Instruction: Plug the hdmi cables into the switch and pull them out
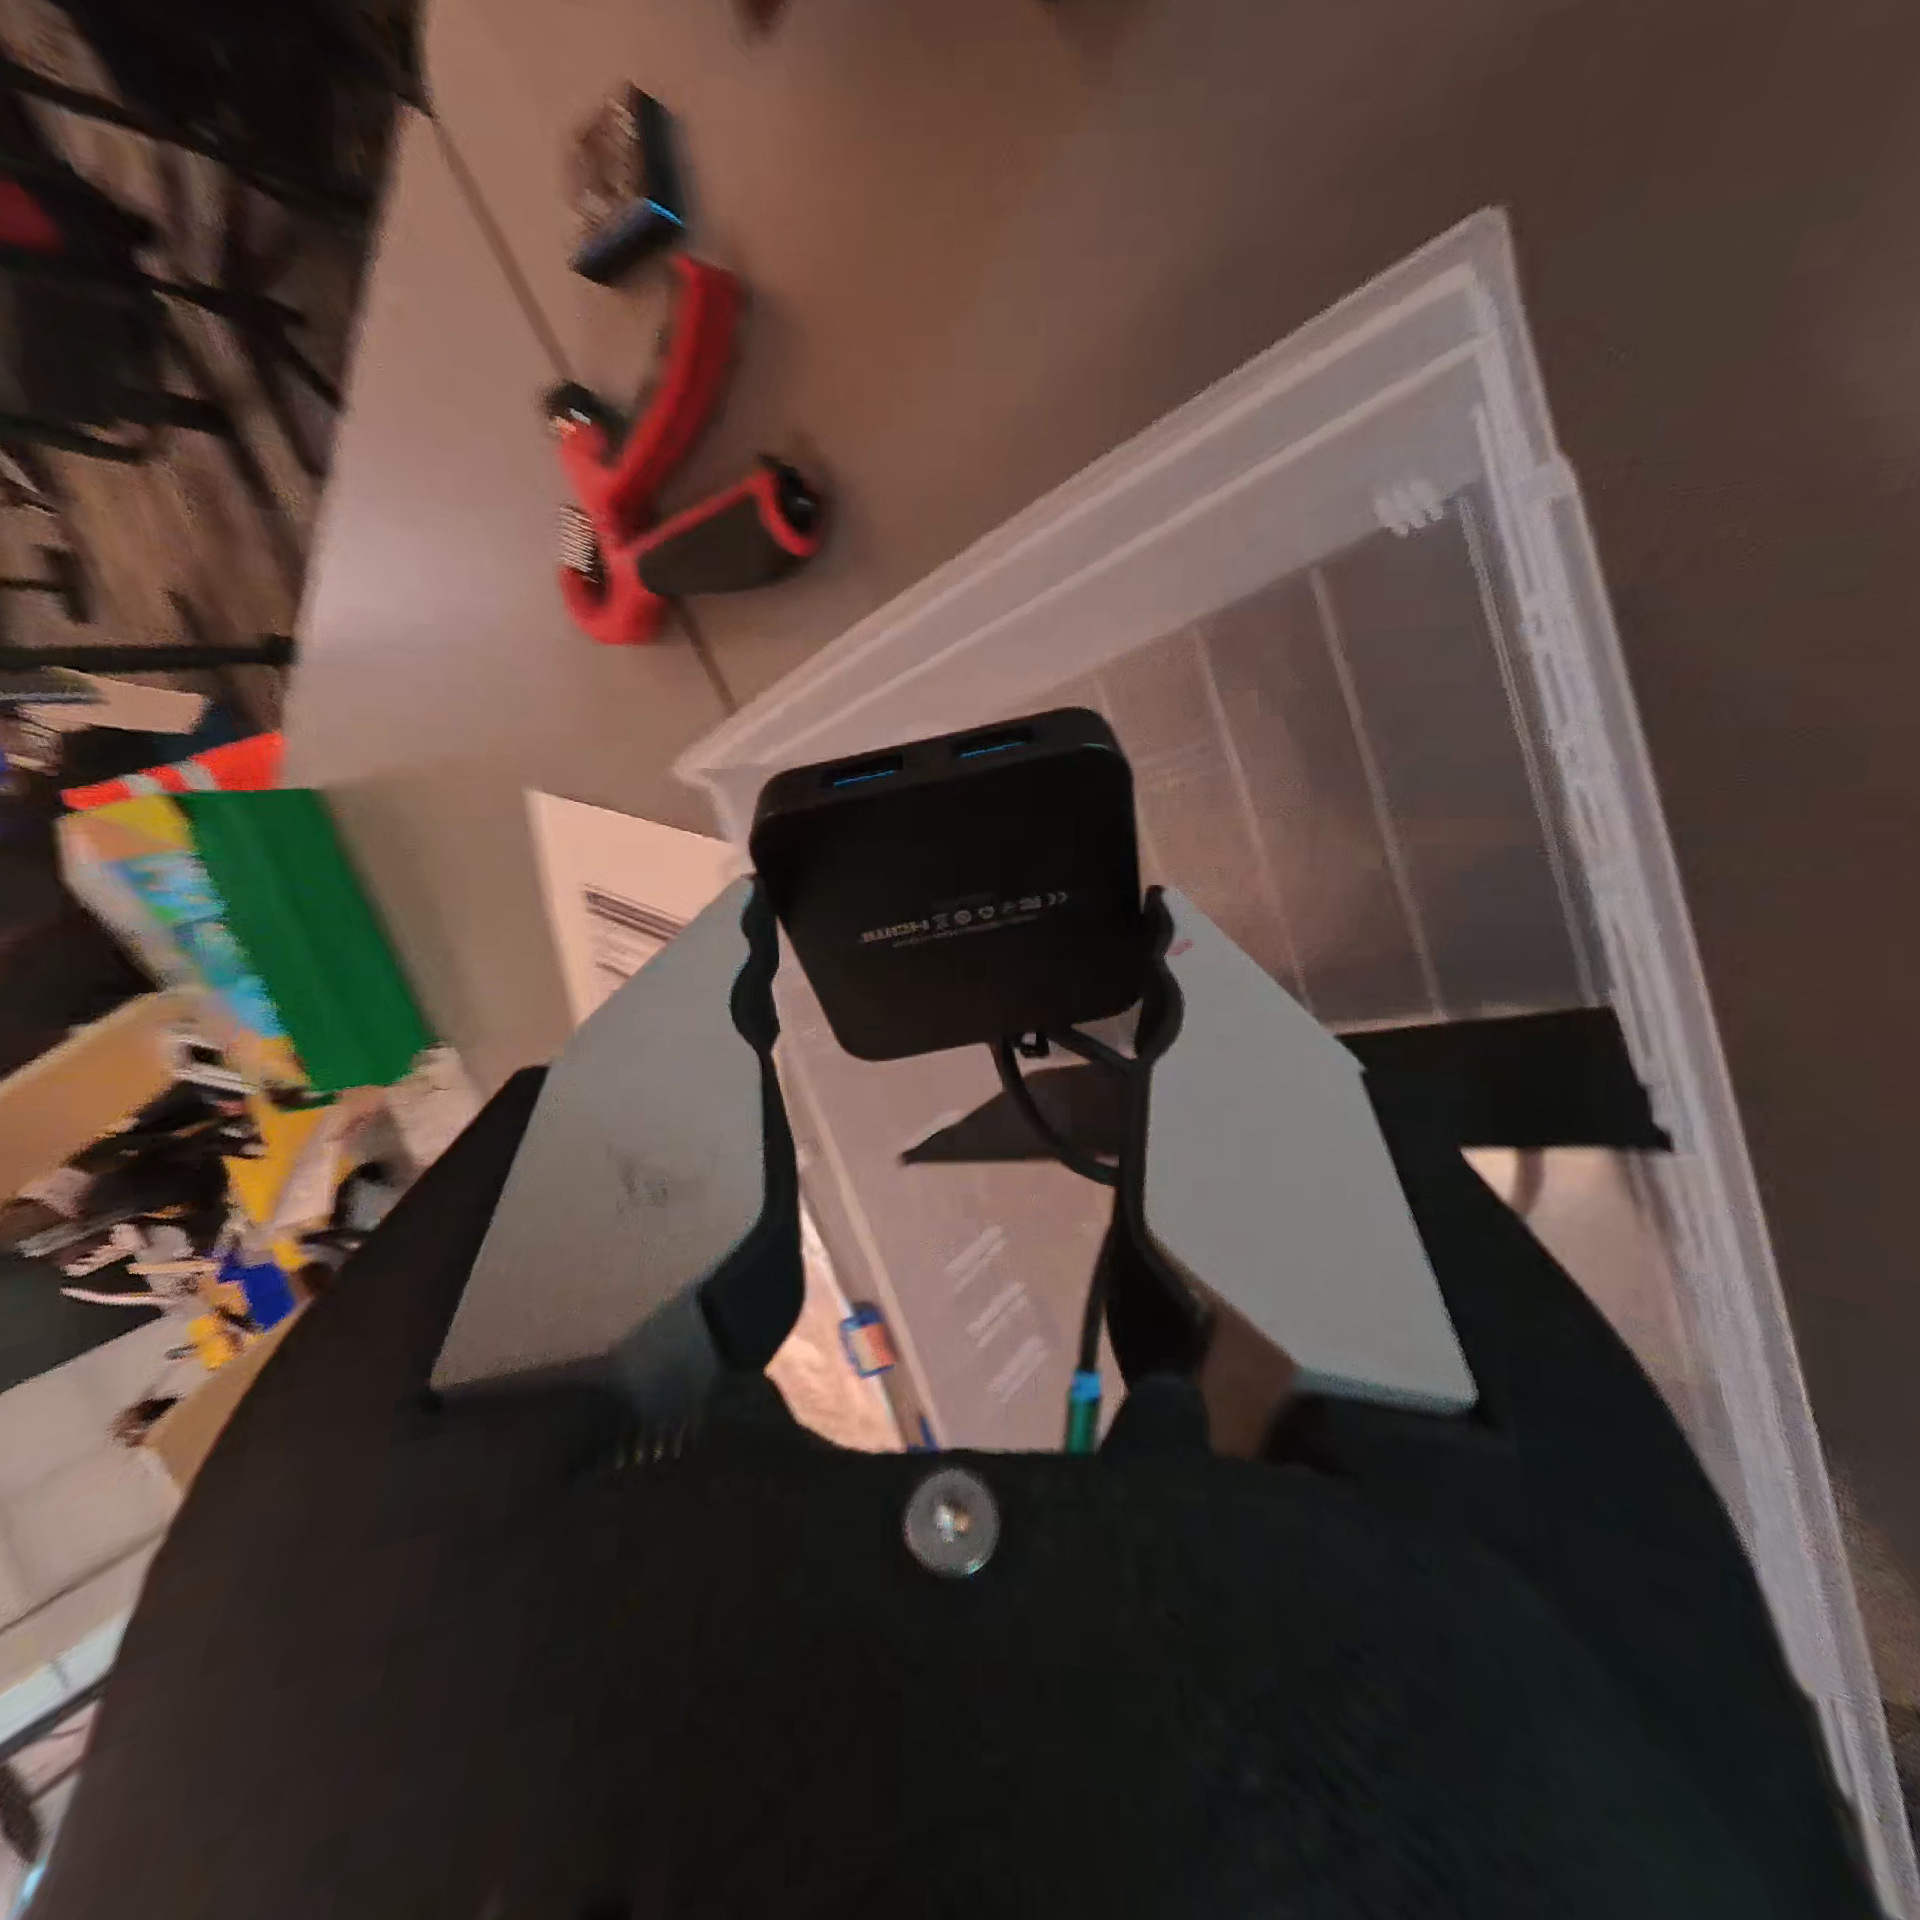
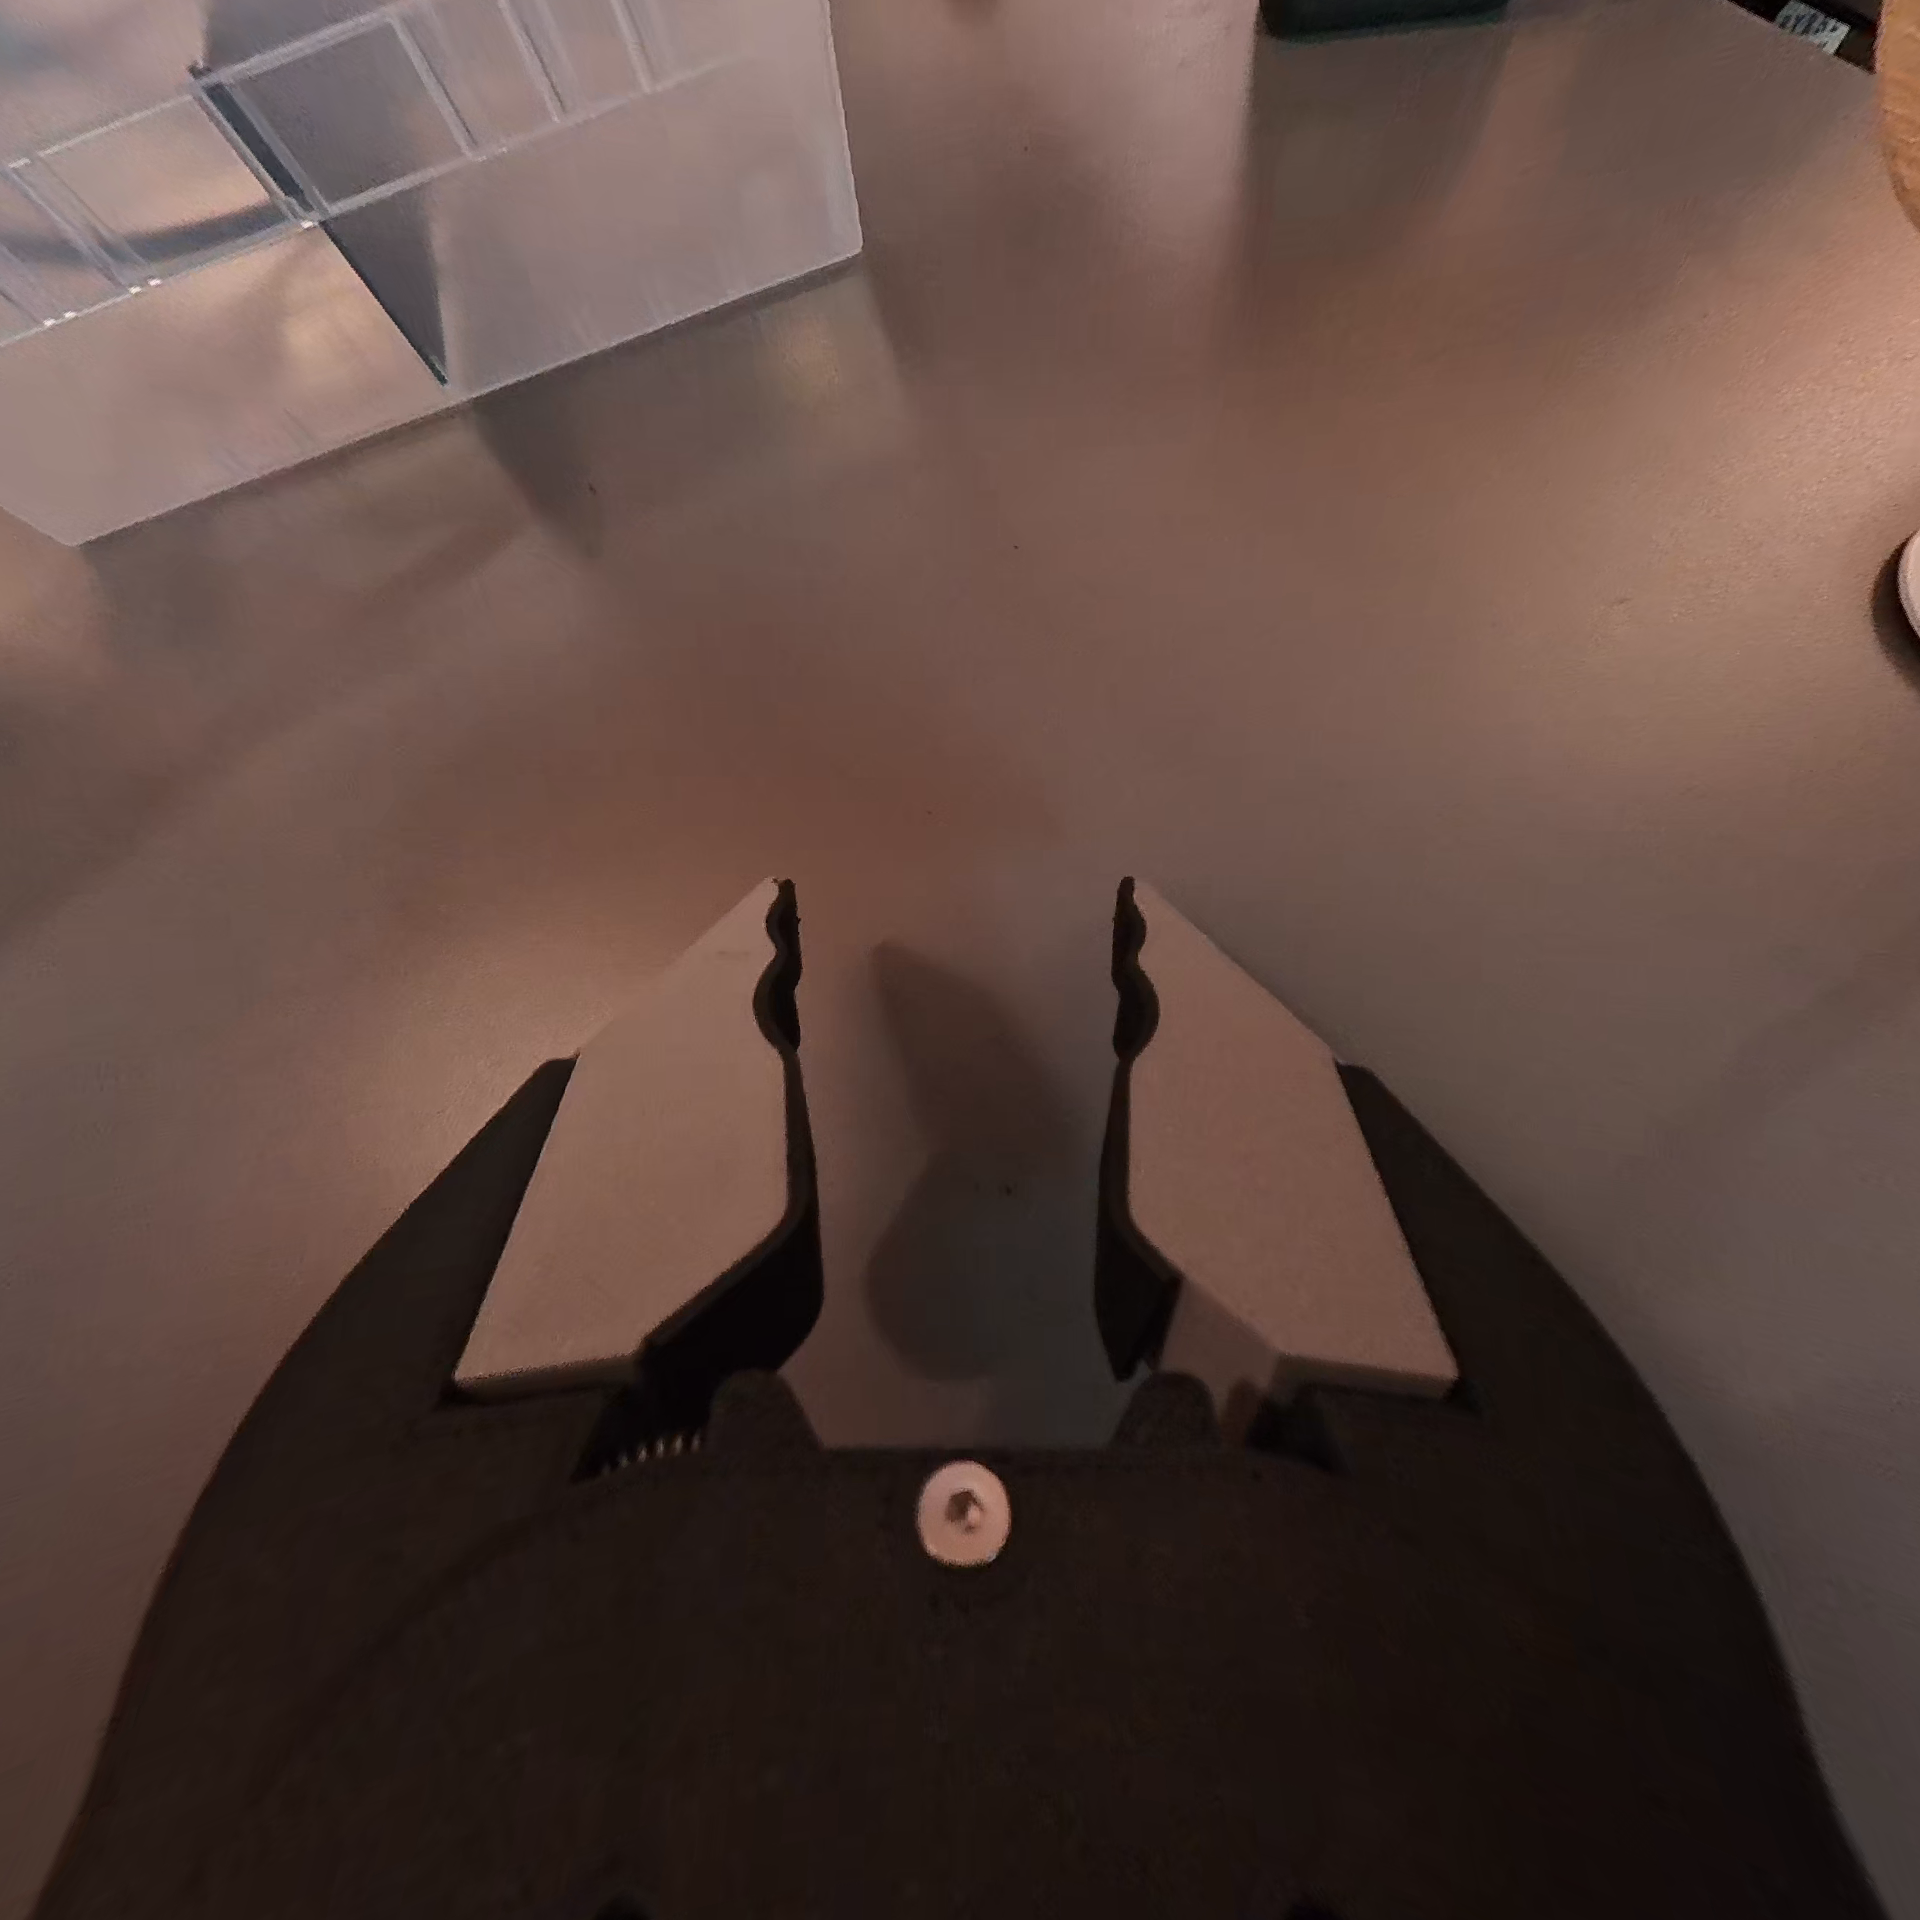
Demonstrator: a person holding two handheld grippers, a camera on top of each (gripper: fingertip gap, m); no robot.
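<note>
Here, the left gripper (image 1: 951, 925) clamps the black HDMI switch (image 1: 940, 883) by its side edges, lifted clear of the table (image 1: 1039, 156), two blue-lined ports facing away from the claw. A thin black lead (image 1: 1081, 1143) droops from the switch's near edge, back between the fingers. Beyond sits a clear plastic bin (image 1: 1351, 727). The right gripper (image 2: 956, 904) hovers over bare table, jaws apart, empty. No HDMI cables visible. Risk: edge-only grip, so plug-in force could twist the switch loose.
</note>
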